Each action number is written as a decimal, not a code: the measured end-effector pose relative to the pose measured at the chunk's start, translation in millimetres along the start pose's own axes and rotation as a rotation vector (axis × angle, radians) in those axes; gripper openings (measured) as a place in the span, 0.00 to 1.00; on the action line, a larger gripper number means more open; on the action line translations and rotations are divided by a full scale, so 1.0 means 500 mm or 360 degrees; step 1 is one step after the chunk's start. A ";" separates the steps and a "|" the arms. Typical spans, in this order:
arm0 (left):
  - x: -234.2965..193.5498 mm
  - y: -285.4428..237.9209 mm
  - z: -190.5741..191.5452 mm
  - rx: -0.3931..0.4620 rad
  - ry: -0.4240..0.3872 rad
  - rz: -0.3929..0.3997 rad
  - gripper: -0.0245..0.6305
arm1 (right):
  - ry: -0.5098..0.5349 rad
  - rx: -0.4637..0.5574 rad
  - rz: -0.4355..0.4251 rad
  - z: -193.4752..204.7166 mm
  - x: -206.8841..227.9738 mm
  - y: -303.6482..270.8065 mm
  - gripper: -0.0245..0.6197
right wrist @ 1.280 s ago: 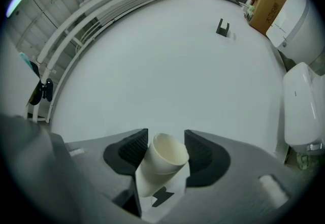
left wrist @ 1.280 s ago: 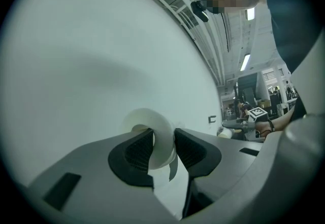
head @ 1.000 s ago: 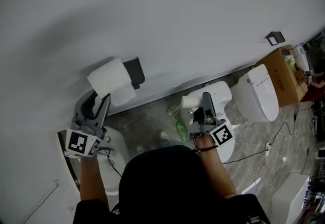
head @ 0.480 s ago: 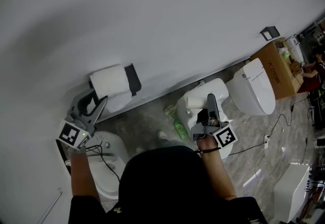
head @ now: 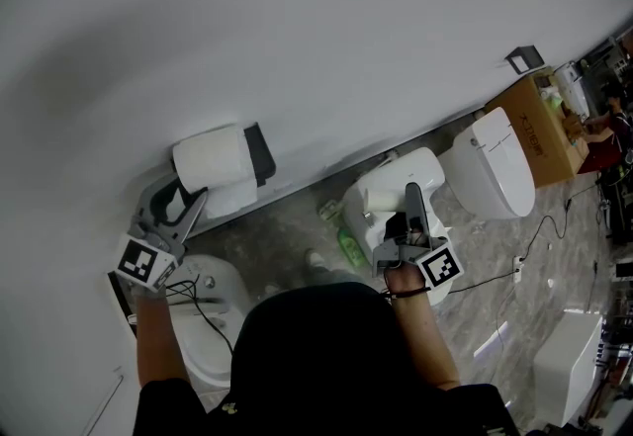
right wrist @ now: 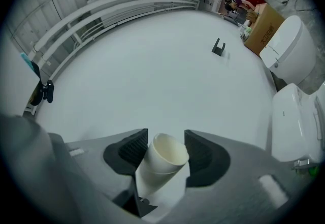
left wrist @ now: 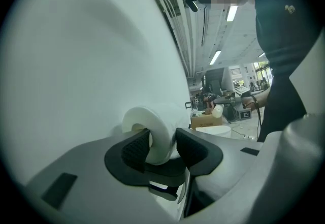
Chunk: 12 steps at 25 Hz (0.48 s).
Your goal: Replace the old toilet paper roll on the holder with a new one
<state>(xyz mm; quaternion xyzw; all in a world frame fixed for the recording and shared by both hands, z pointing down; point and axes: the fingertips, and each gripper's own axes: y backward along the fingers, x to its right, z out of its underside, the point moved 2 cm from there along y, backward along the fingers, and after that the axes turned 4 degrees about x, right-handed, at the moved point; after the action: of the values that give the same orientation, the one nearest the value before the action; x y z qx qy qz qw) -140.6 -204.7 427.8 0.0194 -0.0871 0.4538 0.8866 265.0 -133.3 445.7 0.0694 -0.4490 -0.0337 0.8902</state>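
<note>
A full white toilet paper roll (head: 210, 157) sits at the dark wall holder (head: 260, 153). My left gripper (head: 196, 199) reaches up to it from below. In the left gripper view the roll's wall (left wrist: 158, 139) lies between the pads, one pad over the core hole and one outside. The jaws have just been opening a little, and I see no gap at either pad. My right gripper (head: 408, 199) hangs over a toilet tank, away from the holder. It is shut on an empty white cardboard tube (right wrist: 163, 159), which stands tilted between its pads.
A white toilet tank (head: 396, 177) is under the right gripper, another toilet (head: 495, 172) to its right, a third (head: 213, 301) below the holder. A green bottle (head: 351, 248) lies on the floor. A cardboard box (head: 539, 123) and a second bracket (head: 523, 58) are far right.
The roll has settled from a tilt to lie straight against the holder. The left gripper dropped slightly with it. The right gripper has hardly moved.
</note>
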 end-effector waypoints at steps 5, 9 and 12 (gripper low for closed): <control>0.003 -0.006 0.011 -0.0039 -0.0008 0.0011 0.36 | 0.0013 0.0004 0.0008 -0.005 0.000 0.007 0.38; 0.000 -0.006 0.020 -0.0055 0.0006 -0.0029 0.42 | 0.0009 -0.0006 0.0015 -0.002 0.004 0.013 0.38; -0.004 0.001 0.014 -0.0036 0.0030 -0.0069 0.46 | 0.0000 -0.0012 0.0008 -0.003 0.004 0.013 0.38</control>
<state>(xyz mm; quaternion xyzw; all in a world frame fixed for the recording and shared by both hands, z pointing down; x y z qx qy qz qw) -143.1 -207.0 434.1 0.0070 -0.0835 0.4337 0.8972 267.3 -126.8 447.6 0.0650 -0.4491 -0.0331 0.8905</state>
